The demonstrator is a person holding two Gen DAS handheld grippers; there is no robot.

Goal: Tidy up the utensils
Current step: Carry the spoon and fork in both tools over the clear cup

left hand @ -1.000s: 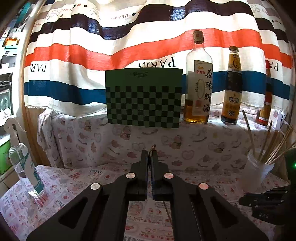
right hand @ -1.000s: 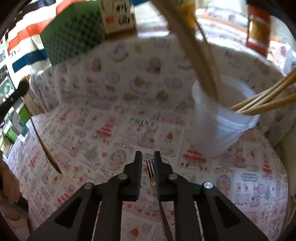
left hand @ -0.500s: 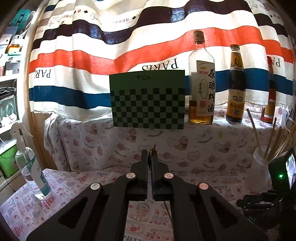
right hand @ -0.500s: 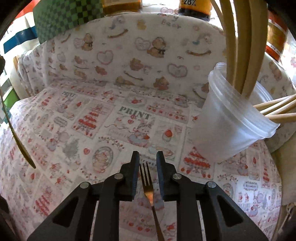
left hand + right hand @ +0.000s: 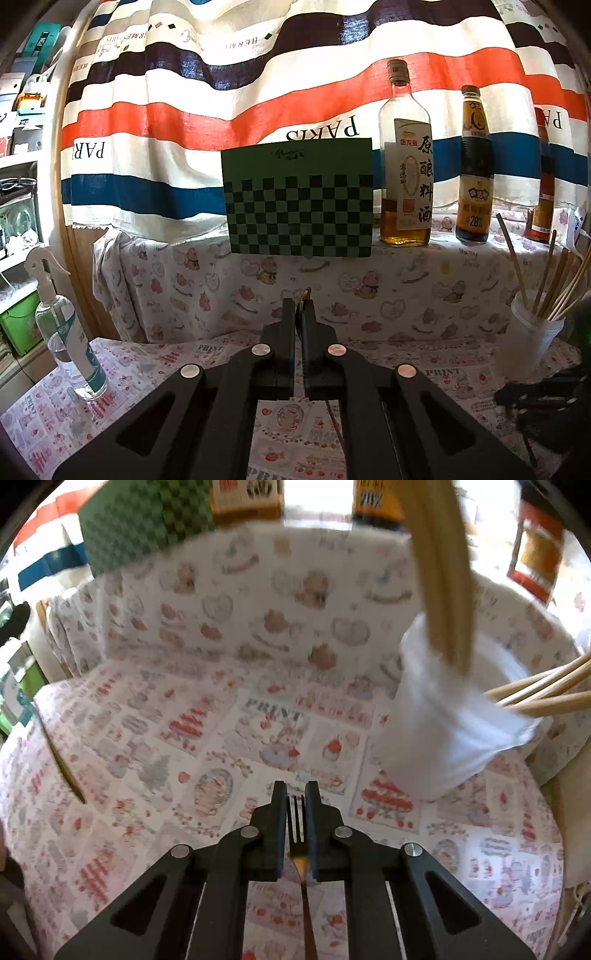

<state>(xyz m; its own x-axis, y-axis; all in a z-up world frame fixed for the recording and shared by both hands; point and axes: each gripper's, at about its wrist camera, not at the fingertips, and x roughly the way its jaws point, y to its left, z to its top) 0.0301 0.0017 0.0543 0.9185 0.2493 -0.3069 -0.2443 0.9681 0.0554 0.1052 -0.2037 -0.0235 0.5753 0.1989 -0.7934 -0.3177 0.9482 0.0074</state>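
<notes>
My right gripper (image 5: 296, 797) is shut on a metal fork (image 5: 296, 814), tines forward, held above the table left of a clear plastic cup (image 5: 443, 731) that holds several wooden chopsticks (image 5: 443, 572). My left gripper (image 5: 298, 306) is shut on a thin brass-coloured utensil (image 5: 306, 294) whose tip pokes out between the fingers and whose handle hangs below. In the left wrist view the cup (image 5: 532, 332) stands at the right with chopsticks (image 5: 554, 280) in it, and the right gripper's dark body (image 5: 546, 402) is beside it.
A spray bottle (image 5: 70, 347) stands at the table's left. A green checkered board (image 5: 299, 199) and several sauce bottles (image 5: 406, 162) stand on the raised back ledge. A striped curtain (image 5: 221, 92) hangs behind. The patterned tablecloth (image 5: 184, 746) covers table and ledge.
The right gripper with the fork has shifted relative to the cup and its view is now motion-blurred. The left gripper has risen slightly, still holding its utensil.
</notes>
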